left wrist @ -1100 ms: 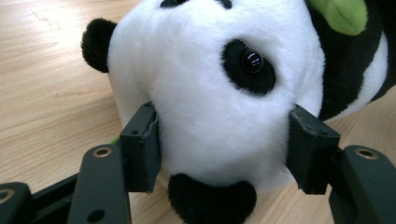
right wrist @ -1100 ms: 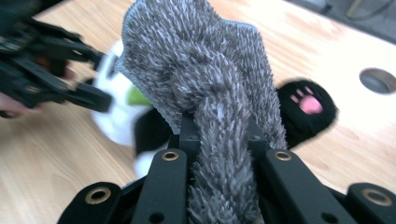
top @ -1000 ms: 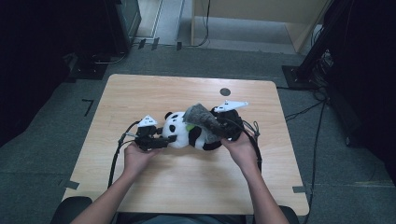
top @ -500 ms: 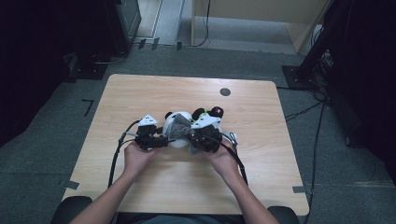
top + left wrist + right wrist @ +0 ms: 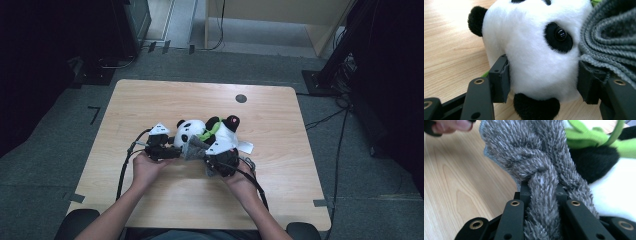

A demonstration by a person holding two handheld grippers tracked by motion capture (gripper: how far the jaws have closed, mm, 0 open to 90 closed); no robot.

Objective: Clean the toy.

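Grey floor and dark racks ring the wooden table [image 5: 150, 100], which carries a small dark round disc [image 5: 241, 98] near its far edge. On my side of the middle lies the panda plush [image 5: 192, 134] with a green ribbon [image 5: 207, 133] at its neck. My left gripper [image 5: 172, 150] has its jaws clamped on either side of the panda's white head, pads pressed into the fur. My right gripper [image 5: 210, 156] pinches a twisted fold of the grey fuzzy cloth [image 5: 194, 149] tightly between its jaws; that cloth lies against the panda's face and touches the left gripper's far jaw. A white tag [image 5: 245, 146] sticks out beside the panda's body; whatever is printed on it is too small for me to read.
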